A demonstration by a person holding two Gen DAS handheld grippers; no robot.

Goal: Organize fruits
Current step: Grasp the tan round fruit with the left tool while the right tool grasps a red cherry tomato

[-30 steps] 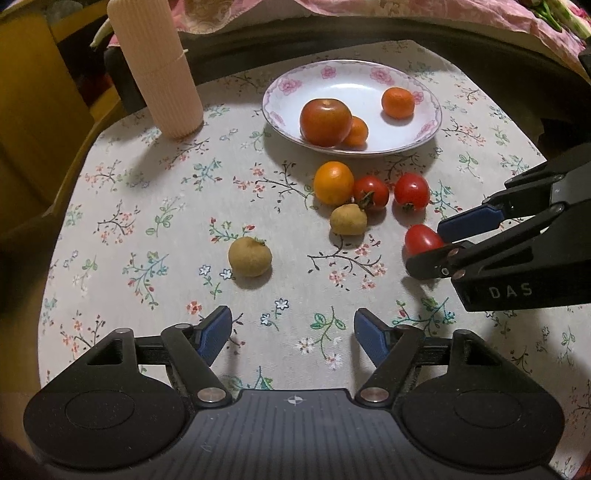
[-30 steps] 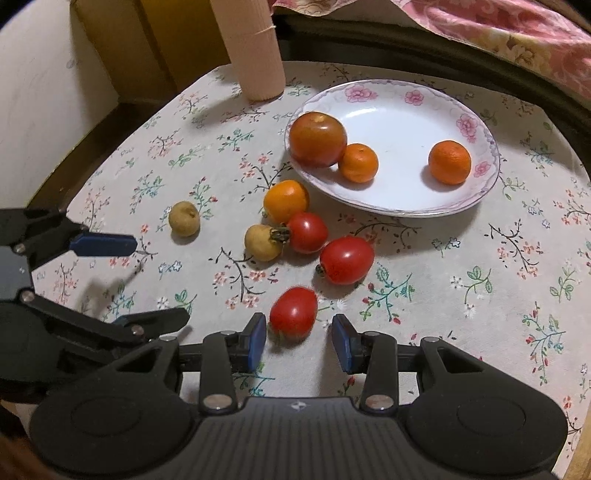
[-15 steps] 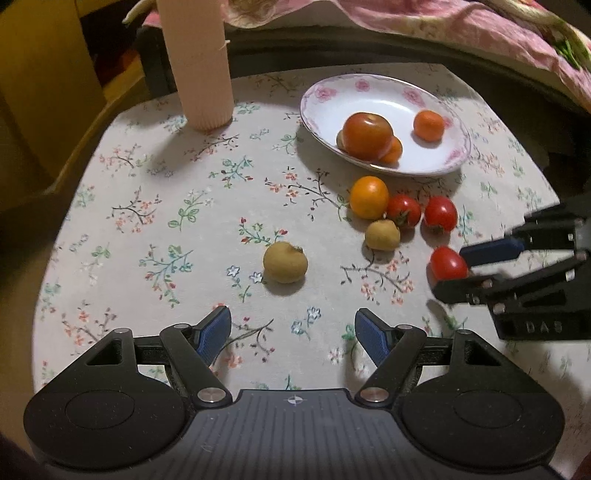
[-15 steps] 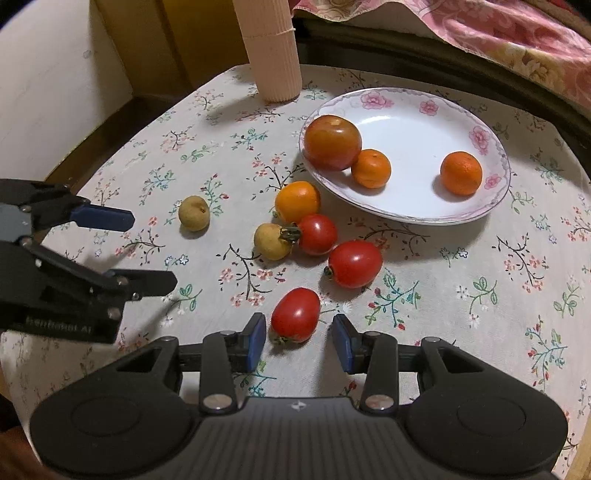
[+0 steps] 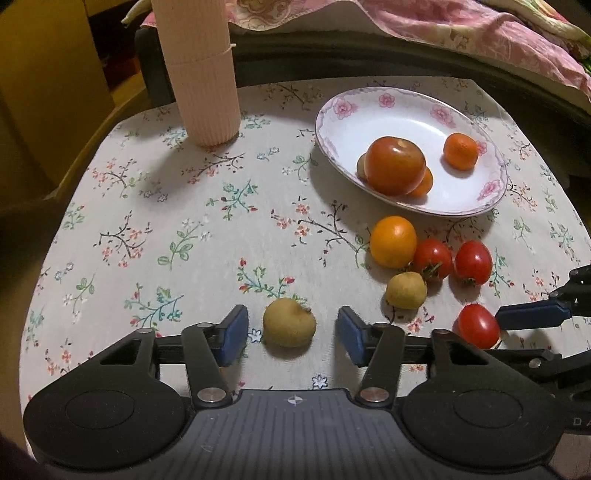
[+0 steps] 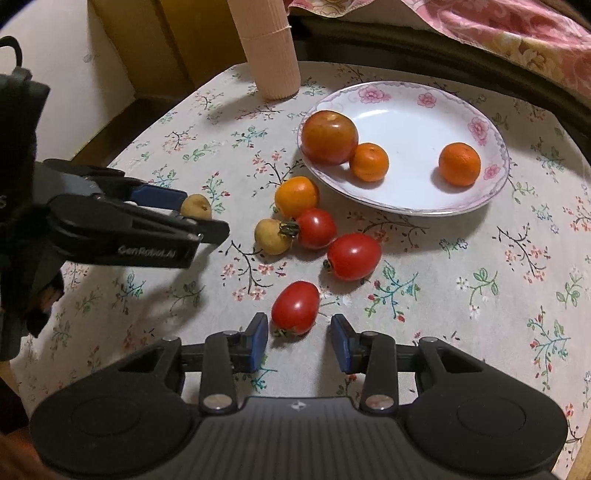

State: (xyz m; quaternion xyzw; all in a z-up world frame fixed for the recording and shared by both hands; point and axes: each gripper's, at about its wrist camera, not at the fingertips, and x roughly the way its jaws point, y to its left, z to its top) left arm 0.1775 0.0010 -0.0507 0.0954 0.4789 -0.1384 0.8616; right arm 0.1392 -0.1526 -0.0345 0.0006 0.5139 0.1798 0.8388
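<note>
A white floral plate (image 5: 376, 110) (image 6: 406, 107) holds a large tomato (image 5: 394, 165) and two small oranges. On the cloth in front of it lie an orange (image 5: 393, 241), three red tomatoes and two tan round fruits. My left gripper (image 5: 290, 334) is open with one tan fruit (image 5: 289, 326) between its fingers, not touching the pads; it also shows in the right wrist view (image 6: 195, 206). My right gripper (image 6: 298, 334) is open around a red tomato (image 6: 295, 307), which also shows in the left wrist view (image 5: 477, 326).
A tall ribbed pink cylinder (image 5: 197, 70) stands at the back left of the floral tablecloth. A second tan fruit (image 5: 406, 290) and two tomatoes (image 5: 472, 262) cluster by the orange. Pink cloth (image 5: 461, 29) lies beyond the table's dark far edge.
My left gripper has moved forward and down until the tan fruit sits between its fingers. My right gripper has stayed around the red tomato, edging slightly closer.
</note>
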